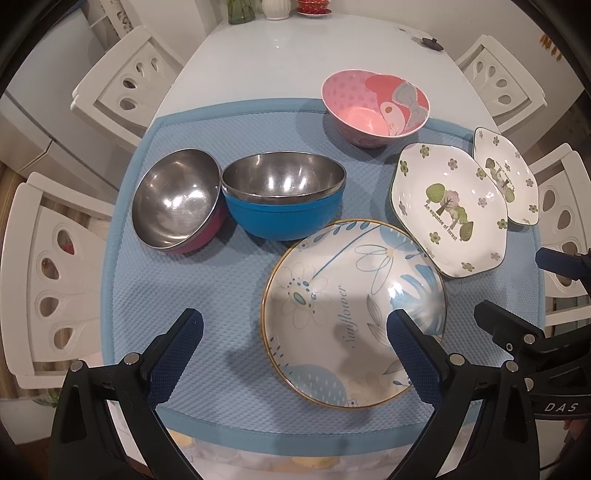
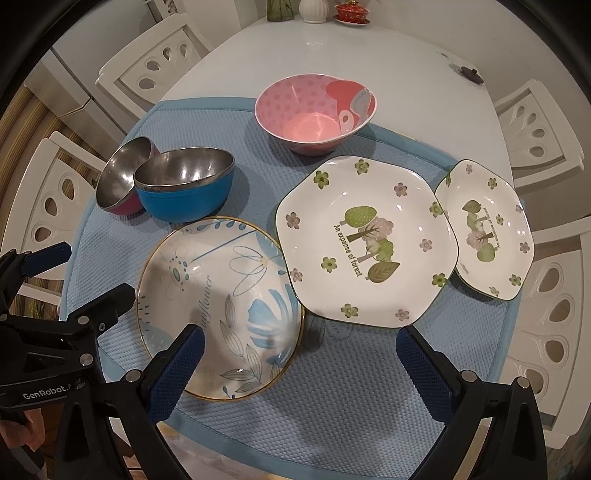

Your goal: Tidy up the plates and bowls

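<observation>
On the blue mat (image 1: 207, 295) (image 2: 332, 406) lie a round sunflower plate (image 1: 332, 295) (image 2: 229, 280), a large hexagonal forest plate (image 1: 448, 201) (image 2: 365, 240) and a small hexagonal forest plate (image 1: 508, 177) (image 2: 487, 229). A blue steel bowl (image 1: 284, 195) (image 2: 186, 188) stands beside a tilted magenta steel bowl (image 1: 177, 203) (image 2: 123, 181). A pink bowl (image 1: 375, 107) (image 2: 316, 112) sits at the mat's far edge. My left gripper (image 1: 295, 350) is open and empty above the mat's near side, its right finger over the sunflower plate. My right gripper (image 2: 299, 358) is open and empty near the plates' front edges.
White chairs (image 1: 55, 277) (image 2: 546, 325) surround the white table (image 1: 295, 55) (image 2: 332, 48). A vase, a green glass and a red lidded cup (image 1: 314, 5) (image 2: 351, 9) stand at the far end. A small black object (image 1: 430, 42) (image 2: 471, 74) lies far right.
</observation>
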`<control>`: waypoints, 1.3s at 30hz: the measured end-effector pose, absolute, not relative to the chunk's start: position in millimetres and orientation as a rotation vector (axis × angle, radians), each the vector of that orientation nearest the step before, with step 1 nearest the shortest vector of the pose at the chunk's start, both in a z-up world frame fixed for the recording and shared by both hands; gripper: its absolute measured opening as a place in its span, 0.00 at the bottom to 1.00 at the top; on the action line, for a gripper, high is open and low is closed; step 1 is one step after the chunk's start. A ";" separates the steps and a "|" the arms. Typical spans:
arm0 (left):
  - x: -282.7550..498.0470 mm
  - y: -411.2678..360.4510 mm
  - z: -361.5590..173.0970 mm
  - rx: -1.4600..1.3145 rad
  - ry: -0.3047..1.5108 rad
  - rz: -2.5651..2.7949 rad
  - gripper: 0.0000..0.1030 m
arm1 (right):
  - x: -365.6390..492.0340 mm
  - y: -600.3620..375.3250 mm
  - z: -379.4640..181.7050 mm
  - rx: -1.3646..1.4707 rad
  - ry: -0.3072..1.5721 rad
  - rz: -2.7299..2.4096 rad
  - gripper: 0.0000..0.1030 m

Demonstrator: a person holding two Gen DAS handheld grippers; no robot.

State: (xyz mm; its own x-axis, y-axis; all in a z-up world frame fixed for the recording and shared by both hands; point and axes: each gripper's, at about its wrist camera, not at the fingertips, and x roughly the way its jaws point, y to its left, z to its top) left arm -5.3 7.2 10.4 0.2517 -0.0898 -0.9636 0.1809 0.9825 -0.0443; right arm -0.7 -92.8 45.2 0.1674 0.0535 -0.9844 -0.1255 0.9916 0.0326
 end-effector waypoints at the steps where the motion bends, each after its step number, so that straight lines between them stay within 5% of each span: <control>1: -5.2 5.8 9.7 0.106 1.315 -0.164 0.97 | -1.0 -92.5 45.5 -0.060 1.397 0.126 1.00; 34: -2.7 4.0 8.2 0.163 1.344 -0.137 0.97 | -3.0 -94.9 46.2 -0.035 1.398 0.099 1.00; 39: 0.1 10.1 1.6 0.123 1.456 -0.174 0.97 | -7.4 -91.1 43.8 -0.014 1.404 0.105 1.00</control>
